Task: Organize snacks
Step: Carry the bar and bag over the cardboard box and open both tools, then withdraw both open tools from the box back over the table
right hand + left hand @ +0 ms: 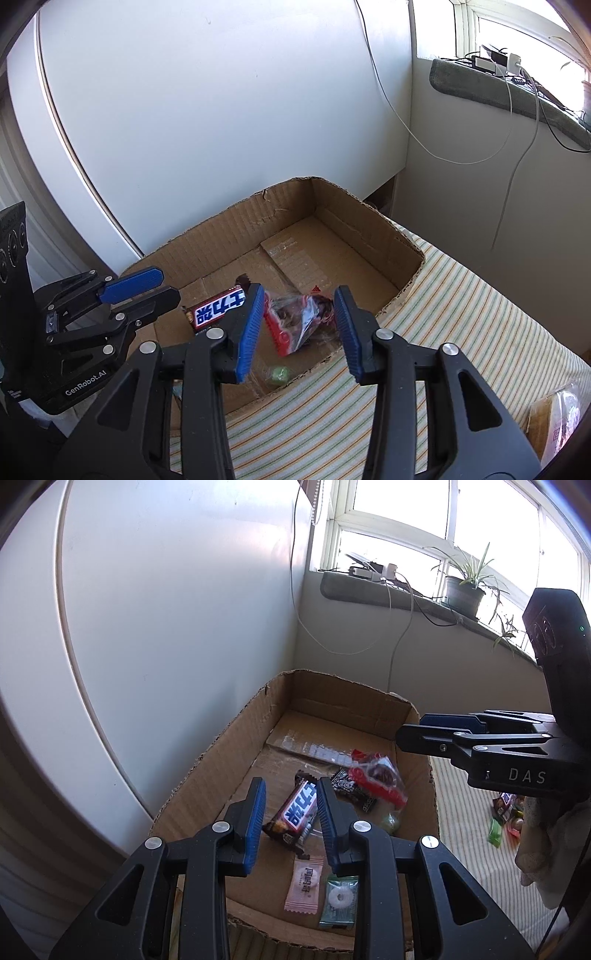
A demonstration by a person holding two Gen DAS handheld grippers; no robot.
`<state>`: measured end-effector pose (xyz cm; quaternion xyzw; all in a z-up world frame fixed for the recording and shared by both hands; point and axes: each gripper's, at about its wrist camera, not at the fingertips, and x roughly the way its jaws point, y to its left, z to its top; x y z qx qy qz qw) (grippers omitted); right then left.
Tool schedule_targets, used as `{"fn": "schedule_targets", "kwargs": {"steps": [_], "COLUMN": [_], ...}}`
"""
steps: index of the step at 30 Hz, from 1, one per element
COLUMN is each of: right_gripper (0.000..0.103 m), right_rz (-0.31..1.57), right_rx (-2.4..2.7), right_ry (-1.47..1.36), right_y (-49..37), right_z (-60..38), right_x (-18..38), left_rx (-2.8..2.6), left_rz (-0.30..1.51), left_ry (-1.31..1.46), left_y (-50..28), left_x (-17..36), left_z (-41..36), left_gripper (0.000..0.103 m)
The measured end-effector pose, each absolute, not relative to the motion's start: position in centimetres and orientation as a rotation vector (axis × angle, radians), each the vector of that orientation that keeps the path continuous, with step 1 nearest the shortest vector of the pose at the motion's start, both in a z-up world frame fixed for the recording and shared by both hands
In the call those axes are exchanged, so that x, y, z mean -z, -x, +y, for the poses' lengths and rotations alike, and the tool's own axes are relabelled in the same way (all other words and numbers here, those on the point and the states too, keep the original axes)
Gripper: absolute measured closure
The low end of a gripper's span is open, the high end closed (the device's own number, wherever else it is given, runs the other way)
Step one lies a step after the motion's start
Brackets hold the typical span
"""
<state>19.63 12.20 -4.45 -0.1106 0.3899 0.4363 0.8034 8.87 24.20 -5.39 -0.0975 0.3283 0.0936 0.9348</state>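
Right wrist view: my right gripper (299,325) stands open above the box (369,229); a red bag (291,321) drops between its fingers, untouched; my left gripper (290,823) hangs empty, nearly closed, over the bar (295,812).

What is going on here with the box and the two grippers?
A person with a handheld gripper in each hand is sorting snacks into a cardboard box on a striped cloth. The right gripper is open above the box, with a clear red-sealed bag below it, not gripped. The left gripper hovers empty, jaws slightly apart. A chocolate bar and small candies already lie inside.
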Motion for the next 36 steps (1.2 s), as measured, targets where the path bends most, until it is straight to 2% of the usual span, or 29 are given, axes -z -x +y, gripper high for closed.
{"fn": "schedule_targets", "kwargs": {"steps": [3,9,15,17,21,23,24,29,36], "right_gripper": [0.035,0.021,0.019,0.018,0.012,0.01,0.009,0.004,0.004], "right_rz": [0.81,0.785,0.774,0.772,0.761,0.754,0.75,0.719,0.716], "right_rx": [-0.922,-0.901,-0.878,-0.877,-0.862,-0.848,-0.842,-0.793,-0.723], "right_ry": [0.238,0.242,0.239,0.235,0.229,0.229,0.228,0.225,0.201], "right_y": [-19.3,-18.9,-18.4,-18.2,-17.7,-17.5,-17.4,-16.7,-16.4], "right_z": [11.7,10.7,8.9,8.1,6.2,5.2,4.6,1.4,-3.9], "right_x": [4.0,3.1,2.4,2.1,1.7,1.5,1.4,0.7,0.4], "left_rx": [-0.194,-0.191,-0.179,-0.173,-0.157,-0.151,-0.145,-0.108,-0.04], "left_rz": [0.669,0.658,0.647,0.642,0.636,0.631,0.627,0.626,0.633], "left_ry": [0.195,0.189,0.176,0.171,0.157,0.155,0.152,0.142,0.134], "left_y": [-8.7,-8.2,-7.7,-7.6,-7.6,-7.6,-7.6,-7.6,-8.2], "left_x": [5.2,4.6,3.9,3.6,3.2,3.0,2.9,2.9,3.3], "left_z": [24.1,23.6,22.3,21.6,20.4,19.7,19.4,17.4,14.3], "left_gripper": [0.076,0.076,0.076,0.066,0.065,0.053,0.052,0.047,0.047]}}
